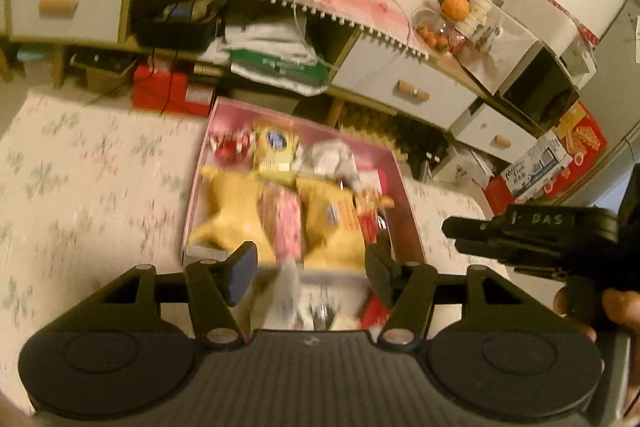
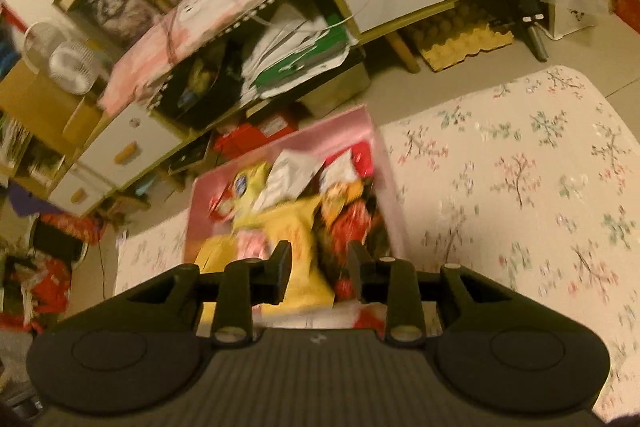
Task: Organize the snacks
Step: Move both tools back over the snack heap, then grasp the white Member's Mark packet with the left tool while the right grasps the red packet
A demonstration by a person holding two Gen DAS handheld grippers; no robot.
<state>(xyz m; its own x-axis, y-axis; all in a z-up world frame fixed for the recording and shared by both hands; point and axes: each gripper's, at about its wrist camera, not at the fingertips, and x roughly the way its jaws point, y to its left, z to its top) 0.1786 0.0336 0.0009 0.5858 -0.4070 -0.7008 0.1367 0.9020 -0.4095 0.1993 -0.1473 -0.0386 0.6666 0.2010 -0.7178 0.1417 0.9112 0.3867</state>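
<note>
Snacks (image 1: 280,203) lie heaped in pink box (image 1: 224,115) on floral counter (image 1: 80,179), yellow bags near, red packets at right side. Left gripper (image 1: 308,267) hovers above heap, jaws released, nothing between. Right gripper (image 2: 318,273) also released, empty. Advice: pick one top bag by edge, avoid dragging neighbours.

White letters reading "DAS" stand on the black body of the right gripper (image 1: 556,221), seen from the left wrist view. On the white-and-blue cardboard carton (image 1: 536,169) on the floor by the low white drawer unit there is dark handwriting-style print that seems to begin with "M", too blurred to read further. The printing on the yellow snack bags (image 1: 332,223) in the pink box (image 1: 412,211) is smeared and cannot be read
</note>
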